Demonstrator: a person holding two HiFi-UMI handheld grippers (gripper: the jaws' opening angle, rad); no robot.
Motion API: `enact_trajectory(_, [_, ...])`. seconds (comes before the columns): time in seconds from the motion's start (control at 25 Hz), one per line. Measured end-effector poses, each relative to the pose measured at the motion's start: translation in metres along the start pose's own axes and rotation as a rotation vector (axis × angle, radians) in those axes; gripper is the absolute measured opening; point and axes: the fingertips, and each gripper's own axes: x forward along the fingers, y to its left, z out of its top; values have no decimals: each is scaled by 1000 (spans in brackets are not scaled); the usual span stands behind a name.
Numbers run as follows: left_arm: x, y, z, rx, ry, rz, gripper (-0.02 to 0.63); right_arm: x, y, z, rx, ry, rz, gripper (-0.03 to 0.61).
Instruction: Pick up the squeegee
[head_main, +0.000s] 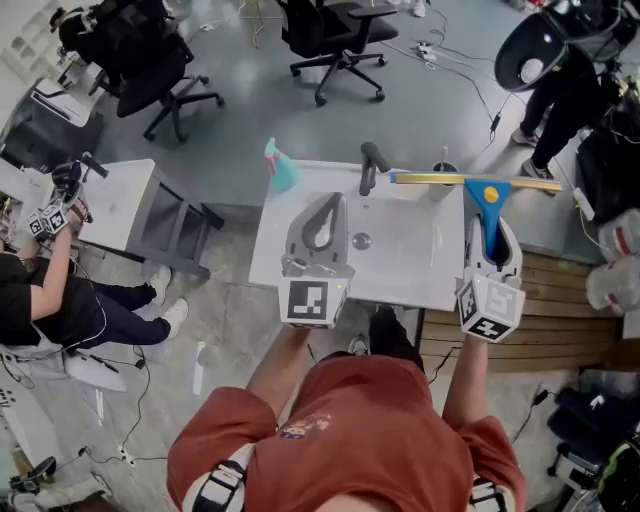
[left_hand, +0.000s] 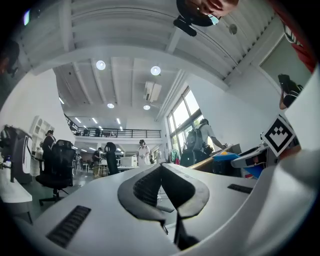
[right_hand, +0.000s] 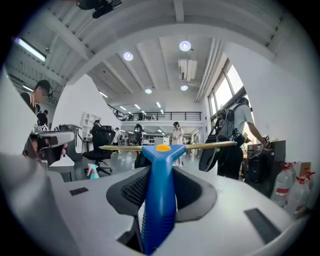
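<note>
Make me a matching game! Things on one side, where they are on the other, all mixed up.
1. blue-handled squeegee with a yellow blade
2. teal plastic spray bottle
3. dark metal tap

A. far left corner of the white sink
B. middle of the sink's far edge
C. clamped in the right gripper

Pairs: 1-C, 2-A, 3-B

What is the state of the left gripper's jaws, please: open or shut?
Shut. The left gripper has its tips touching in its own view, with nothing held between them.
</note>
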Motion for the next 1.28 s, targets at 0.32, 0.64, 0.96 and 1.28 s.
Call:
enact_trajectory(0.32, [15,-6,33,20,-75,6,18,-8,-17,63,-1,-177,-31,140])
enact_trajectory(0.64, [12,-6,67,58,-168,27,17,-24,-20,100,-22,-319,-36,140])
enact_trajectory(0.96, [0,-18,76,97,-205,11,18,-46,-14,114,-66,-443,-46,140])
enact_trajectory(1.28, [-2,-14,65,77,-171,13,17,-46,-7,109,-61,-432,-42,140])
